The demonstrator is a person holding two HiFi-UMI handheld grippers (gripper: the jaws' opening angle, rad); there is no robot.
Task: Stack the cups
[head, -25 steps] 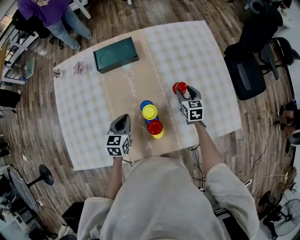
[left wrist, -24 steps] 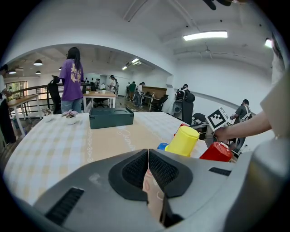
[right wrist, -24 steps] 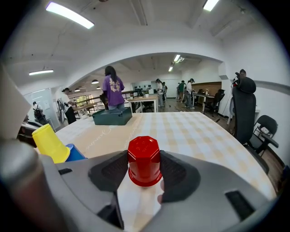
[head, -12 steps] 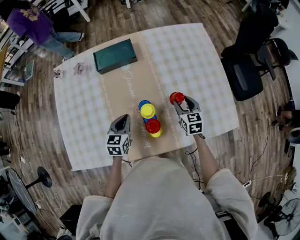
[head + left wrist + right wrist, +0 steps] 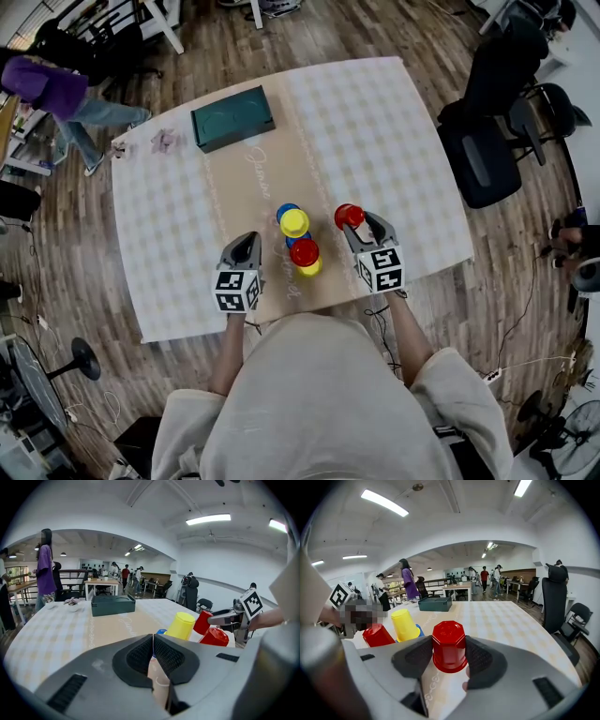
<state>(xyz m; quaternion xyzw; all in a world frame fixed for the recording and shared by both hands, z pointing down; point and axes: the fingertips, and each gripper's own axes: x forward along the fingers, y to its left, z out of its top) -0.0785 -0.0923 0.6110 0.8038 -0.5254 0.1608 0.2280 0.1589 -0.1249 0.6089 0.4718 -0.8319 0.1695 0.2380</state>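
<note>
My right gripper is shut on an upside-down red cup, held just right of the other cups; in the right gripper view that red cup sits squeezed between both pads. A yellow cup stands upside down on a blue cup. Nearer me, a second red cup sits on a yellow one. My left gripper rests left of these stacks, shut and empty. The left gripper view shows the yellow cup and both red cups beyond the touching jaws.
A dark green box lies at the far left of the checked table, with a small pink flower thing beside it. Black office chairs stand to the right. A person in purple walks at the far left.
My right gripper has carried the red cup toward me and leftward, closer to the stacks. The left gripper has stayed put. The person in purple has moved left.
</note>
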